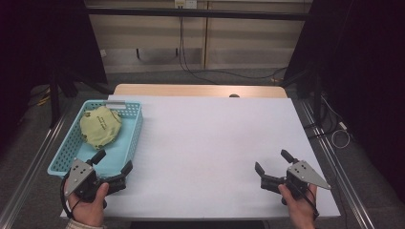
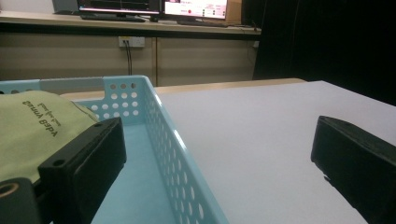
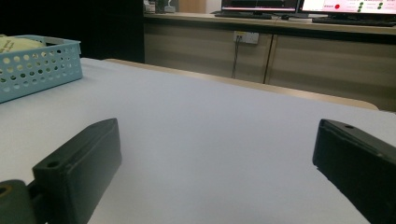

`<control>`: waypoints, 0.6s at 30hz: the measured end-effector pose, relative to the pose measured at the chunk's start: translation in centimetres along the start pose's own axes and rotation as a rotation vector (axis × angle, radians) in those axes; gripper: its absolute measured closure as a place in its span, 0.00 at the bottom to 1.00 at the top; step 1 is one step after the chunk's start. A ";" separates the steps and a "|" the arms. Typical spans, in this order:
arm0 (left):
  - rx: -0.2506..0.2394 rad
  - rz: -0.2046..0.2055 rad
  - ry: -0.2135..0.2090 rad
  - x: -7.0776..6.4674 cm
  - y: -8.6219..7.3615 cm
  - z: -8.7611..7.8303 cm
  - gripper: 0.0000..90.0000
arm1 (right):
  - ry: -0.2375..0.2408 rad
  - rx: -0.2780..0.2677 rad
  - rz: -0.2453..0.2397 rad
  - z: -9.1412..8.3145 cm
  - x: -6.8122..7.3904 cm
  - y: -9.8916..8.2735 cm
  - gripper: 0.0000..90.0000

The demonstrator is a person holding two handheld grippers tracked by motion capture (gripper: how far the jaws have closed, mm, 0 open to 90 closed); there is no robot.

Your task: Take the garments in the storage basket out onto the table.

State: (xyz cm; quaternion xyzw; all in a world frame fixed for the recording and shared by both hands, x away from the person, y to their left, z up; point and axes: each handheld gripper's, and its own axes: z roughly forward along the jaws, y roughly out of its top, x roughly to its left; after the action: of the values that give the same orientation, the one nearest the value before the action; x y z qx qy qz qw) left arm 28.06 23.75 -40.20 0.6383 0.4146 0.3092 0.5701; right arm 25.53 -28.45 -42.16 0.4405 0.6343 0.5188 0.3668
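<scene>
The green bag (image 1: 100, 126) lay in the blue basket (image 1: 135, 138), just beyond the left hand-held gripper (image 1: 113, 164), whose jaws gaped wide astride the basket's wall. The right hand-held gripper (image 1: 273, 162) hung wide and empty over the tabletop (image 1: 210, 143).

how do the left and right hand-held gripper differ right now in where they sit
The left hand-held gripper straddles the blue basket's near right wall, one jaw over the basket by the green cloth; the right hand-held gripper hangs over bare white table, far from the basket. The left one points up and right in the high view, the right one up and left. Both are open and hold nothing.
</scene>
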 end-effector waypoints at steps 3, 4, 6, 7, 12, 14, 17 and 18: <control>0.001 -0.004 -0.004 0.0 0.0 0.0 0.04 | 0.003 0.001 0.001 0.0 0.0 0.0 0.00; 0.003 -0.005 -0.003 0.0 0.0 -0.1 0.04 | 0.003 0.001 0.001 0.0 0.0 0.0 0.00; 0.003 -0.003 -0.005 0.0 0.1 -0.1 0.04 | -0.002 -0.001 0.007 0.0 -0.1 0.0 0.00; 0.003 -0.005 -0.006 0.0 0.1 -0.1 0.04 | 0.003 -0.002 0.009 0.0 -0.2 0.0 0.00; 0.007 -0.013 -0.014 0.0 0.2 0.0 0.04 | 0.000 0.000 0.006 0.0 -0.3 0.0 0.00; 0.003 -0.017 -0.012 0.0 0.2 0.0 0.04 | 0.001 0.001 0.013 0.0 -0.3 0.0 0.00; 0.005 -0.036 -0.020 0.1 0.2 0.0 0.04 | 0.005 -0.001 0.011 0.0 -0.2 0.0 0.00; 0.006 -0.038 -0.026 0.2 0.2 0.0 0.04 | 0.010 0.000 0.009 0.1 -0.2 0.0 0.00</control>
State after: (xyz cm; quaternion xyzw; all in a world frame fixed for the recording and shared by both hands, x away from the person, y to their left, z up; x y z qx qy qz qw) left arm 28.16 23.94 -39.97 0.6359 0.4205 0.2887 0.5792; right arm 25.65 -28.61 -42.14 0.4409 0.6342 0.5226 0.3610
